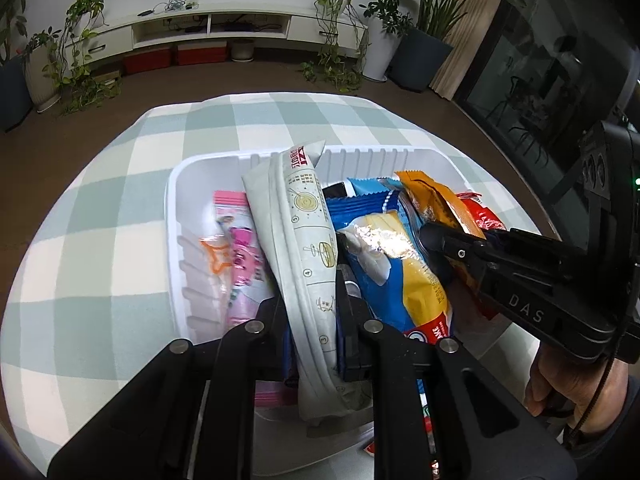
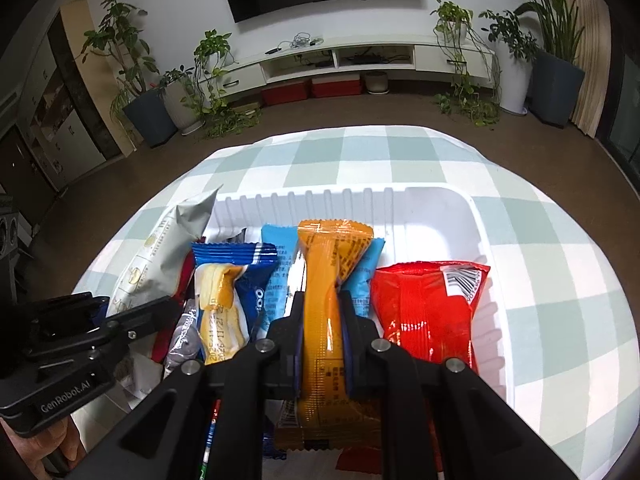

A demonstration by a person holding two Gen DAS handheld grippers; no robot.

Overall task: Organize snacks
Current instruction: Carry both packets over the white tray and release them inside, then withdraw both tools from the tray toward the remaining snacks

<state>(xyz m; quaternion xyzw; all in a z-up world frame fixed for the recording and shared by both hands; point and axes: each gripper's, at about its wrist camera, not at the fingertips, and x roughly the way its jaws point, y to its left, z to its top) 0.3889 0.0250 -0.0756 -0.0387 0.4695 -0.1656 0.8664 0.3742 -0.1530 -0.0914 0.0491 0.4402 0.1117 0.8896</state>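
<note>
The left gripper (image 1: 310, 300) is pinching the long grey-white paper snack packet (image 1: 304, 240) and the right gripper (image 2: 322, 320) is pinching the orange plastic snack packet (image 2: 328, 280), both jaws pressed tight, lowering them upright into the white ribbed plastic tray (image 2: 440, 200) (go slowly, keeping rows neat).

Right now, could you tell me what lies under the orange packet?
A light blue packet shows beneath the orange packet, which the right gripper clamps; the white bin's floor below is covered.
</note>
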